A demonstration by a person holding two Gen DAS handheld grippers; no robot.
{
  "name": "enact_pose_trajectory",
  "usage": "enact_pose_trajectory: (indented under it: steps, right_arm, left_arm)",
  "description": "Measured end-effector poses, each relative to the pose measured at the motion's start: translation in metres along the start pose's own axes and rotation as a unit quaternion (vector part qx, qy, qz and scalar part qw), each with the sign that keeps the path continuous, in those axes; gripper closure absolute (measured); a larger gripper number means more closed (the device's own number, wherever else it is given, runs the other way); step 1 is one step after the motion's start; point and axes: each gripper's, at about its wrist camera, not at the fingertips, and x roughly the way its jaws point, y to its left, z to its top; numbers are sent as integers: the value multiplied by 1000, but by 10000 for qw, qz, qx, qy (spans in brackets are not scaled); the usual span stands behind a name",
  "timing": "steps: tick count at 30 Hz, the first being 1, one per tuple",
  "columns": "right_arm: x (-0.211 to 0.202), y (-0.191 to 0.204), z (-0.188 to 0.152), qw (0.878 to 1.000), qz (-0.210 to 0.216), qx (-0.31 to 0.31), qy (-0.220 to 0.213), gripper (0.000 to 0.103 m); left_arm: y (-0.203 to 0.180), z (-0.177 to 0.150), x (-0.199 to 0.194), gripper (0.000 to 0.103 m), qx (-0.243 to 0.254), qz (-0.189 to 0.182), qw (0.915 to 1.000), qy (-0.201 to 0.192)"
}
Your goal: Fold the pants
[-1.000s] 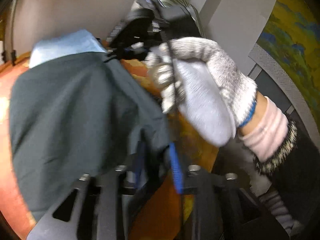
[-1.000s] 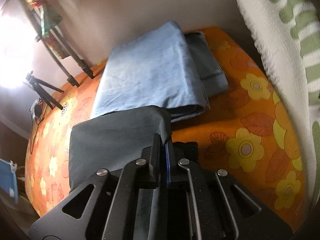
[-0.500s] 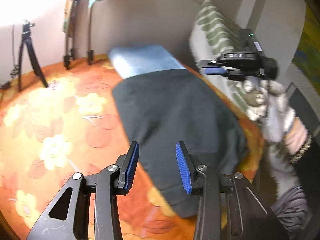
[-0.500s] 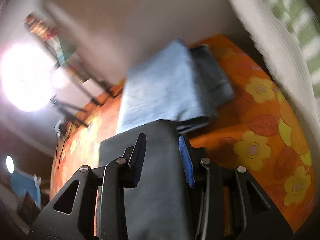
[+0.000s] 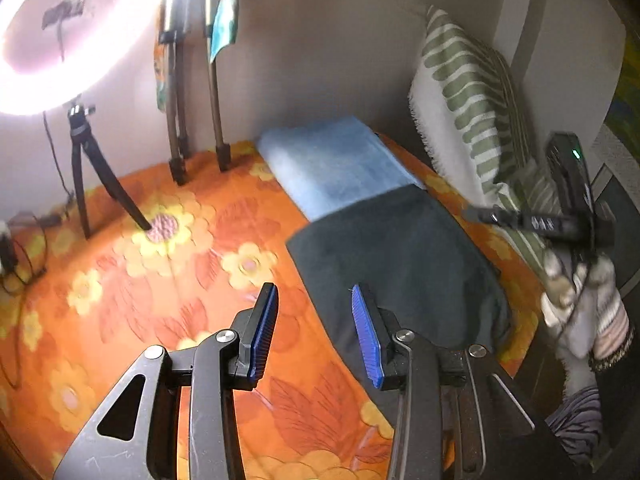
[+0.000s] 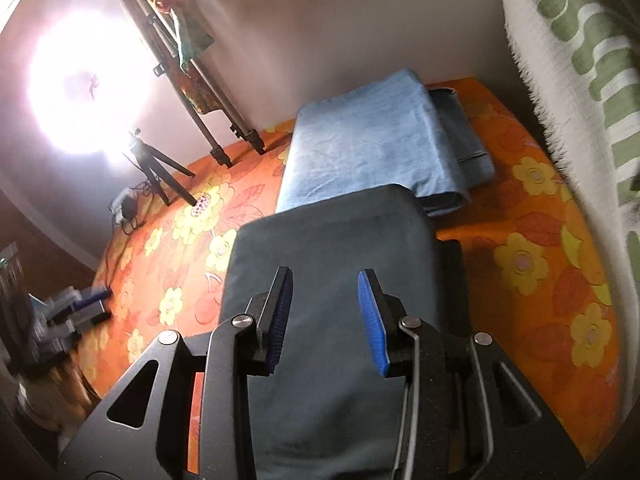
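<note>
The bed (image 5: 132, 280), covered in an orange sheet with yellow flowers, carried everything. A white pillow with green stripes (image 5: 468, 104) stood upright along the bed's right edge, leaning toward the wall. At the far edge of the bed, close to the wall, lay a stack of folded light blue garments (image 6: 372, 148), with a darker blue-grey piece showing at the stack's right side. The dark grey pants (image 6: 328, 264) lay folded into a long rectangle along the right side of the bed, their far end overlapping the near edge of the blue stack, their near end running toward the bed's front edge. A bright ring light (image 5: 60, 32) glowed at the far left corner, with a small black tripod (image 5: 92, 176) standing on the sheet below it and taller tripod legs (image 5: 192, 100) set beside it against the wall.

The left hand-held gripper (image 5: 316, 324) hung above the bed near the front edge, its blue-padded jaws spread wide and holding nothing, with the left border of the pants showing between and beside them. The right hand-held gripper (image 6: 324, 312) hovered directly over the pants, its jaws likewise spread apart and empty. In the left wrist view, the right hand (image 5: 580, 300), in a white knit glove, was seen at the bed's right edge.
</note>
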Motion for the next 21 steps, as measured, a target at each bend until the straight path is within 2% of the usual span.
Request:
enact_pose_trajectory:
  steps: [5, 9, 11, 12, 13, 14, 15, 16, 17, 19, 21]
  right_arm:
    - [-10, -14, -6, 9998, -192, 28, -39, 66]
    - [-13, -36, -6, 9990, -376, 196, -100, 65]
    - [-13, -46, -5, 9985, -459, 258, -144, 61]
    - [-13, -52, -5, 9983, -483, 269, -182, 50]
    - [-12, -56, -5, 9983, -476, 270, -208, 34]
    - [-11, -61, -5, 9983, -451, 279, -226, 26]
    - [-9, -66, -6, 9983, -436, 310, -220, 20]
    - [-6, -69, -6, 9983, -423, 344, -195, 19]
    - [-4, -72, -6, 9985, -373, 384, -151, 19]
    - [2, -79, -7, 9988, -203, 452, -39, 10]
    - [5, -82, -8, 9987, -223, 453, -5, 4]
  left_arm:
    - [-1, 27, 7, 66, 78, 86, 9999, 0]
    - [0, 32, 25, 66, -186, -151, 9997, -29]
    - [2, 28, 36, 66, -299, -239, 9993, 27]
    - [3, 24, 44, 66, -394, -299, 9988, 63]
    - [5, 19, 51, 66, -511, -406, 9978, 89]
    - [7, 15, 55, 65, -624, -503, 9967, 108]
    - [9, 9, 62, 59, -739, -609, 9953, 146]
    - [11, 4, 68, 53, -843, -703, 9938, 182]
    - [13, -1, 73, 52, -953, -756, 9924, 210]
    - [17, -9, 83, 52, -1159, -859, 9891, 285]
    - [19, -16, 93, 51, -1326, -884, 9865, 387]
